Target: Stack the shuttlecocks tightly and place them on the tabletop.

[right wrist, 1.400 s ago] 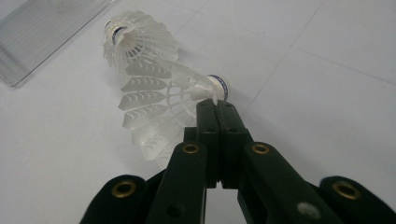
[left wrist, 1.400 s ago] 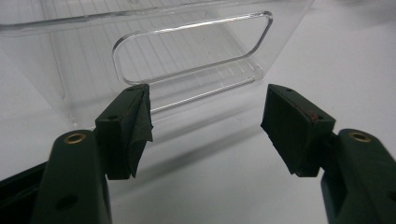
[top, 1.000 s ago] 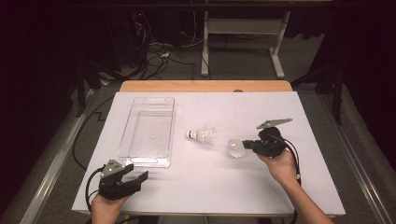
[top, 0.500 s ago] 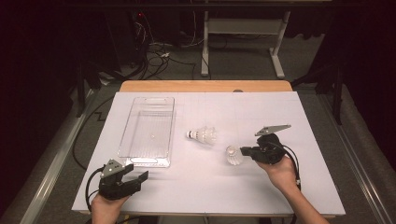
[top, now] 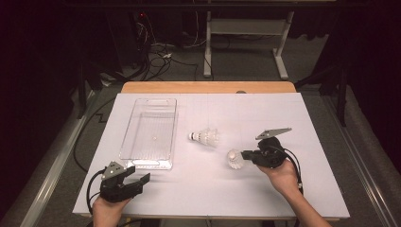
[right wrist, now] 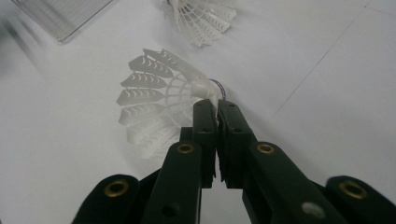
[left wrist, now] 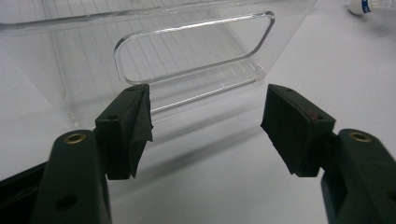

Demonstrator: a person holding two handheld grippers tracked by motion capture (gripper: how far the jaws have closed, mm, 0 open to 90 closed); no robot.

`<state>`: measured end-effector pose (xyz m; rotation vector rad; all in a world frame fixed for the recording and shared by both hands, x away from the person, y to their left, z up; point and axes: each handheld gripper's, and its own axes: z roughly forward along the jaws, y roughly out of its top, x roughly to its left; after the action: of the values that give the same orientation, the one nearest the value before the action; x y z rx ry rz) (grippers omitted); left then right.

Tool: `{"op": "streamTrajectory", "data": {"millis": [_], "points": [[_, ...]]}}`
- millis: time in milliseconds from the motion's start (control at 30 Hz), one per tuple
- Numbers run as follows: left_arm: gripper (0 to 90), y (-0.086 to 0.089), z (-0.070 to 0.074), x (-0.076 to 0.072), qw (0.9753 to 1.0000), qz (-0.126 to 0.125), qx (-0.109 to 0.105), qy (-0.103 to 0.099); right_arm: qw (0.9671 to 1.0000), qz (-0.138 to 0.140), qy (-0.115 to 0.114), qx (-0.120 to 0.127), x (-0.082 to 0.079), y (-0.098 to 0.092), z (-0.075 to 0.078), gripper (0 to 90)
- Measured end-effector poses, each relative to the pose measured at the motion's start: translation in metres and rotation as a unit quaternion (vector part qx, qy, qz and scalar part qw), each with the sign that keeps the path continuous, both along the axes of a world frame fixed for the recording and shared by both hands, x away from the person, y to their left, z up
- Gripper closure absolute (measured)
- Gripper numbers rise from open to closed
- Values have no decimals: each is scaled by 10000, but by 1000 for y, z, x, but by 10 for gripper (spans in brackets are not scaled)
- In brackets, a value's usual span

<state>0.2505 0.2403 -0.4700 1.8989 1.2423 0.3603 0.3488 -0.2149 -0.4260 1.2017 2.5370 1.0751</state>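
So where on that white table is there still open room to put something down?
Widest free patches: the far right of the table, beyond the right tongs, and the near strip between the left tongs and the person's right hand. The middle is crowded: clear tray, loose shuttlecock, and the held shuttlecock.

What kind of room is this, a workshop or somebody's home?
Probably a lab or recording studio, not a home. A table under a plain white sheet stands in a dark room, loose cables lie on the floor behind it, and a person works two cabled hand tools; the right tool grips a shuttlecock.
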Motion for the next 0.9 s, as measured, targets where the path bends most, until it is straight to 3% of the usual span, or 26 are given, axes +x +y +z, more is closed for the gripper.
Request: {"op": "streamTrajectory", "data": {"millis": [900], "points": [[337, 0, 0, 0, 10000, 3, 14, -3, 9990, -315, -313, -109, 10, -3, -1, 803]]}}
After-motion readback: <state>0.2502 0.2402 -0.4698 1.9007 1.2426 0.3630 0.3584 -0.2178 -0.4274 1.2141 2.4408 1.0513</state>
